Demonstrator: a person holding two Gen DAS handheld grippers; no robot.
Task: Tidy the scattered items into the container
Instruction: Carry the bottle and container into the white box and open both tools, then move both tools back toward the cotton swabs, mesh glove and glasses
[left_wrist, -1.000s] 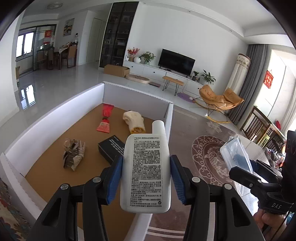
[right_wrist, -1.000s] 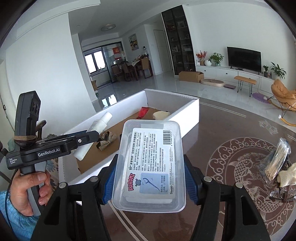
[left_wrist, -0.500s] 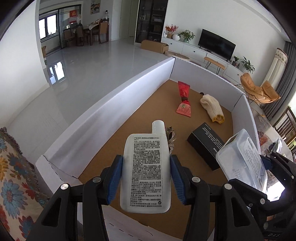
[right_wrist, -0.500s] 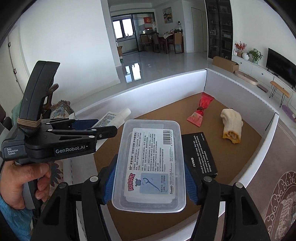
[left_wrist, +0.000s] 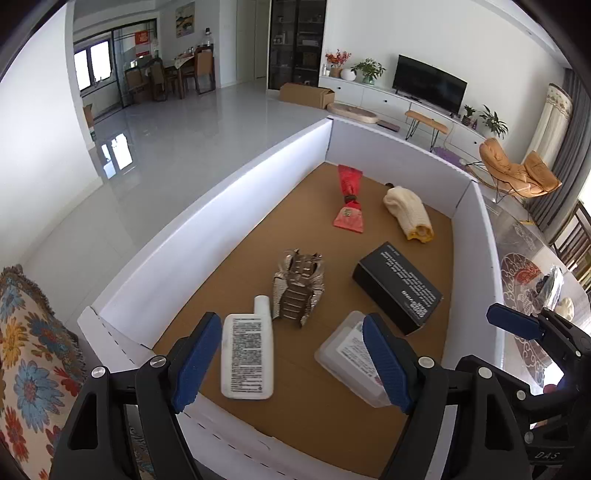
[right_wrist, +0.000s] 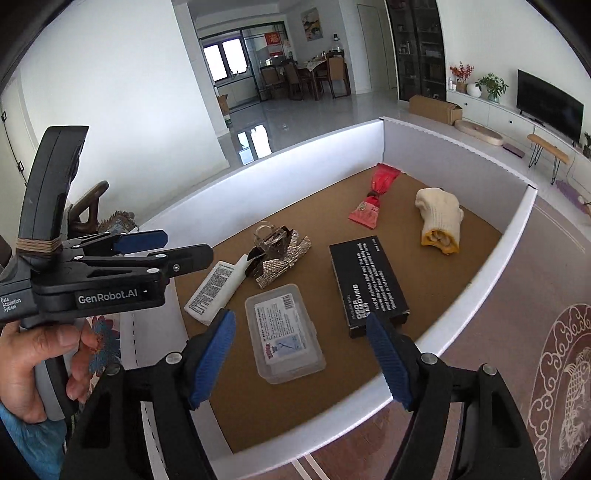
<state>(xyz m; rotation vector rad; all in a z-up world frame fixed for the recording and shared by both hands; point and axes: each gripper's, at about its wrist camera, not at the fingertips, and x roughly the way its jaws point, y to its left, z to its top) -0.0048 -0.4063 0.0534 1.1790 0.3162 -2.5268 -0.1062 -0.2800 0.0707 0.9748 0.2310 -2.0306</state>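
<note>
The white-walled box (left_wrist: 207, 206) (right_wrist: 303, 151) has a brown cardboard floor. On it lie a white tube (left_wrist: 246, 354) (right_wrist: 214, 291), a clear plastic case (left_wrist: 347, 354) (right_wrist: 284, 332), a black box (left_wrist: 397, 286) (right_wrist: 367, 280), a glittery hair clip (left_wrist: 299, 286) (right_wrist: 277, 254), a red pouch (left_wrist: 349, 205) (right_wrist: 375, 197) and a cream glove (left_wrist: 408, 212) (right_wrist: 441, 218). My left gripper (left_wrist: 291, 365) is open above the tube and case. My right gripper (right_wrist: 301, 358) is open above the case.
On the patterned table (left_wrist: 521, 280) (right_wrist: 554, 354) to the right of the box lies a clear bag with other small items (left_wrist: 550, 284). A floral cushion (left_wrist: 26, 343) lies left of the box. The left gripper's body (right_wrist: 96, 273) is at the box's near-left corner.
Both grippers have opened. The white tube and the clear case have dropped from them onto the box floor.
</note>
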